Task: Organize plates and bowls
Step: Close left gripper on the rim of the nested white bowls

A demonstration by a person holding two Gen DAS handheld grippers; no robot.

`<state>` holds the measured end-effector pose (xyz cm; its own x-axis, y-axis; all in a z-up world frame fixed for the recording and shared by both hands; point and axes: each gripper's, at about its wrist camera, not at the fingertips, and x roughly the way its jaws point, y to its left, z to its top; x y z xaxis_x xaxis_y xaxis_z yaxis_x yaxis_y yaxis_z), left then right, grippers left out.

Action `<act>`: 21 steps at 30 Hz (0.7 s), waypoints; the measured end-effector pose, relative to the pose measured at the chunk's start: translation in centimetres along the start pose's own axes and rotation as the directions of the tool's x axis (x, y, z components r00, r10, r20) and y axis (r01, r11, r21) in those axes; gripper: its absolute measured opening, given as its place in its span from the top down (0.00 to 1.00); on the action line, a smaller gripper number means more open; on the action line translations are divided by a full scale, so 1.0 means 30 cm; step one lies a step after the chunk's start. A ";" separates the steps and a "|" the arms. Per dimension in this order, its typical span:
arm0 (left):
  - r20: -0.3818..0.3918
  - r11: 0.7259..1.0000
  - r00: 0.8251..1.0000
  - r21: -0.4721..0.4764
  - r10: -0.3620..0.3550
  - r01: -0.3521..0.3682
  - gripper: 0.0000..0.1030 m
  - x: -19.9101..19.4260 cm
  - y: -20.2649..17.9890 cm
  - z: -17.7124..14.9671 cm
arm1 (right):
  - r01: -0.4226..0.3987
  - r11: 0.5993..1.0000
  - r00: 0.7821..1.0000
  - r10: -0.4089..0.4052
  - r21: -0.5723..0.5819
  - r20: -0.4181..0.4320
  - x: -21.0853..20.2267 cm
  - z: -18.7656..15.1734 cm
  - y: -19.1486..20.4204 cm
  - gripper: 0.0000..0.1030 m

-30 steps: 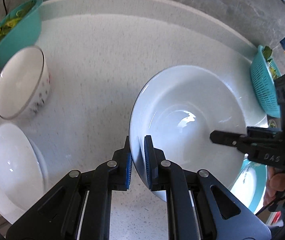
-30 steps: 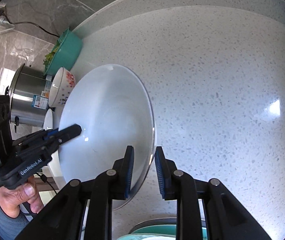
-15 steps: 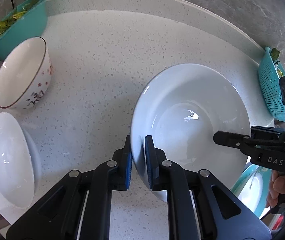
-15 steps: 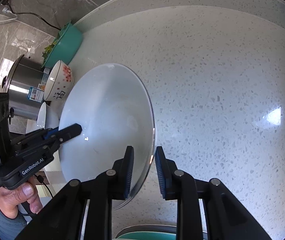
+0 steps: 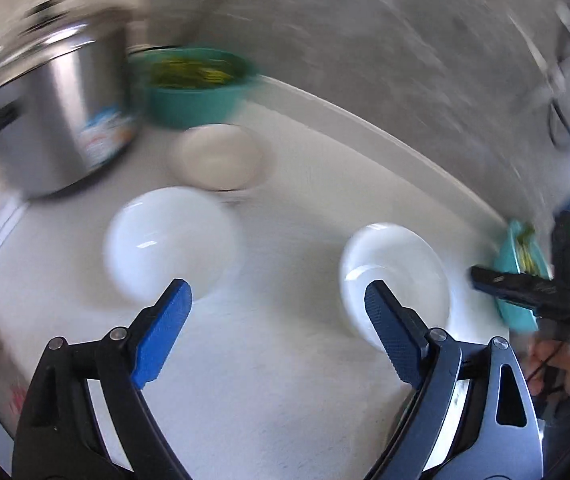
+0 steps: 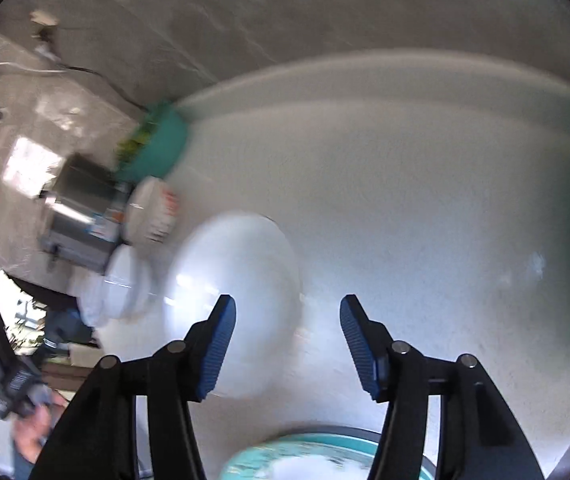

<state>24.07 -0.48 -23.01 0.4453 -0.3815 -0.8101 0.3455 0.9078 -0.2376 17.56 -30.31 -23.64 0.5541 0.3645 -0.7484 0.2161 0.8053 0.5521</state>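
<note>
left wrist view: the left claw (image 5: 275,306) gapes wide and empty; the white plate (image 5: 395,280) sits on the counter (image 5: 285,380) behind its right finger, a white bowl (image 5: 169,240) ahead-left.

right wrist view: the right claw (image 6: 287,324) is spread wide, empty; the plate (image 6: 241,280) lies just behind its left finger.

Your left gripper (image 5: 277,316) stands wide apart at the bottom of the frame, holding nothing. Between its blue pads, higher up, lies bare worktop (image 5: 293,380). A white plate (image 5: 395,280) sits at right of centre, just behind the right pad. A white bowl (image 5: 169,240) lies left of centre, a second bowl (image 5: 215,156) above it. Upper left: a steel pot (image 5: 57,120) and teal basin (image 5: 191,86), blurred. Your right gripper (image 5: 533,290) shows at far right.
</note>
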 end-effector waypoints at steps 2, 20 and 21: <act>0.047 0.996 0.997 -0.072 0.059 -0.056 0.14 -0.055 0.079 -0.005 | -0.064 0.996 0.998 0.063 -0.062 -0.010 0.013 0.037 0.108 0.40; -0.093 0.961 0.994 -0.265 0.056 -0.079 0.27 0.231 0.478 0.038 | -0.137 0.967 0.946 0.063 -0.216 -0.318 0.643 0.034 0.629 0.37; -0.105 0.962 0.993 -0.260 0.057 -0.083 0.29 0.249 0.485 0.040 | -0.135 0.967 0.944 0.060 -0.214 -0.324 0.656 0.039 0.622 0.37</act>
<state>33.43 9.68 -31.88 0.3753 -0.3085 -0.8741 0.0806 0.9503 -0.3007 33.45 -8.66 -27.62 0.2758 0.5443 -0.7922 -0.0377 0.8297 0.5569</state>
